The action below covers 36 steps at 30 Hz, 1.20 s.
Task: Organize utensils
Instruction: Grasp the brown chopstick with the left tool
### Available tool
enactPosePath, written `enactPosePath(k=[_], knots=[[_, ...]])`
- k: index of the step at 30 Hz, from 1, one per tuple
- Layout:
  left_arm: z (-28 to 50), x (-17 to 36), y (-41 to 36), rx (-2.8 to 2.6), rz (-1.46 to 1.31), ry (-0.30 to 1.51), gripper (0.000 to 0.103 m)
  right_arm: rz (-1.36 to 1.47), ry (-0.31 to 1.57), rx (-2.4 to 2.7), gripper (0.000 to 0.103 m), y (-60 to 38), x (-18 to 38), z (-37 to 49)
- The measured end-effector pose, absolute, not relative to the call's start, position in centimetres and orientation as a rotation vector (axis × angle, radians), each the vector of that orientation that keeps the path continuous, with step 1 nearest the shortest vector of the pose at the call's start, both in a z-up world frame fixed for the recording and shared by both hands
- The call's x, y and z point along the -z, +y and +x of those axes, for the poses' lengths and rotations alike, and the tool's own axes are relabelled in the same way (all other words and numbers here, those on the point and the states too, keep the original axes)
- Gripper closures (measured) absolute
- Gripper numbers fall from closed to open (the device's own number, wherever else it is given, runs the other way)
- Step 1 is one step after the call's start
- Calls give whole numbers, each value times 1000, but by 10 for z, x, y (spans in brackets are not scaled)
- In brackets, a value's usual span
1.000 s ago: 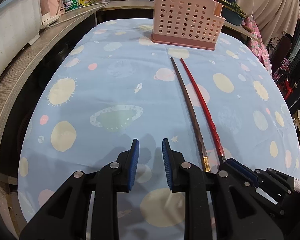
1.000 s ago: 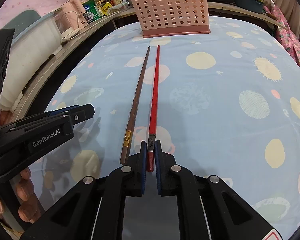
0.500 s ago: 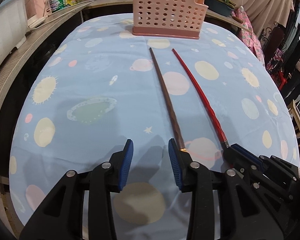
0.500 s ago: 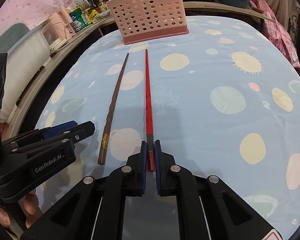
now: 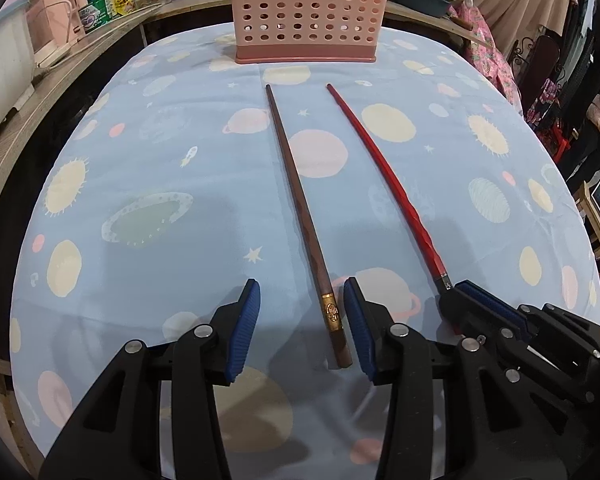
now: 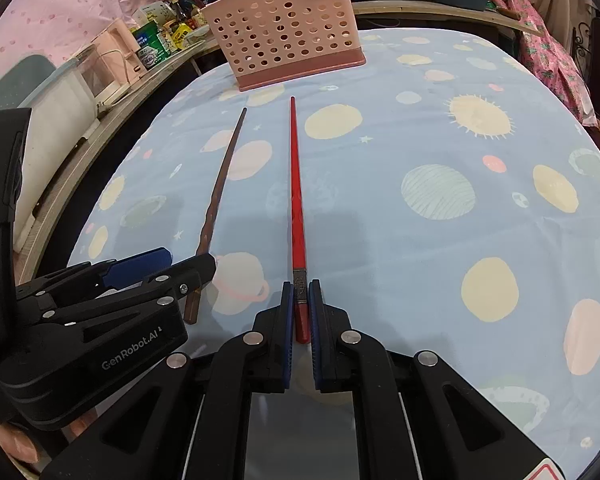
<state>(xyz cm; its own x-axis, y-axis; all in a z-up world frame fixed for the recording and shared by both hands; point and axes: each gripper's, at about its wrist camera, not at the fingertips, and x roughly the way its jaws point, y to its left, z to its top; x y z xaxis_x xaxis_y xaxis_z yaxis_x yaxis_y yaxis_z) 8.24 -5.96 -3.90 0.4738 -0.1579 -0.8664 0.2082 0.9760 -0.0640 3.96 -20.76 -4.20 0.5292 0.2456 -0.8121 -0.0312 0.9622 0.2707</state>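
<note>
The right hand-held gripper [image 6: 301, 312] clamps the butt of a red chopstick [image 6: 295, 184], while the left hand-held gripper [image 5: 300, 322] gapes around a brown chopstick's [image 5: 296, 204] gold-banded end. Both sticks point toward a pink perforated basket [image 5: 306, 12] across the planet-print surface [image 5: 160, 160].

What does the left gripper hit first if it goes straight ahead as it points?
Probably the pink basket at the table's far end. The left gripper is open astride the brown chopstick, which runs forward between its fingers; height above the cloth is unclear.
</note>
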Motion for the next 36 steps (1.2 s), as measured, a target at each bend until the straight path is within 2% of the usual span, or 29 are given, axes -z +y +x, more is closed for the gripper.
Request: enactPosePath(k=[13,27,28,31,33,34,36], knots=[[83,39,-52,237,26,1051,63,231,1002,-169,95,-206,42,40],[77,40,-56,242,37,1047,59,244,1000,-171,95,-204,43,41],[76,40,-57,239,47,1045,60,245,999,-171,95,-204,43,41],[72,40,-55,240,56,1042,75,247,1000,-172,95,-204,43,41],[72,39,-51,246,44,1049,92,247,1000,-172,95,-204,43,40],[72,39,-50,251,37,1055,95,246,1000,-173,95,-204,42,40],[72,39,-47,255,24,1065,95,246,1001,-177,95,-204,42,39]])
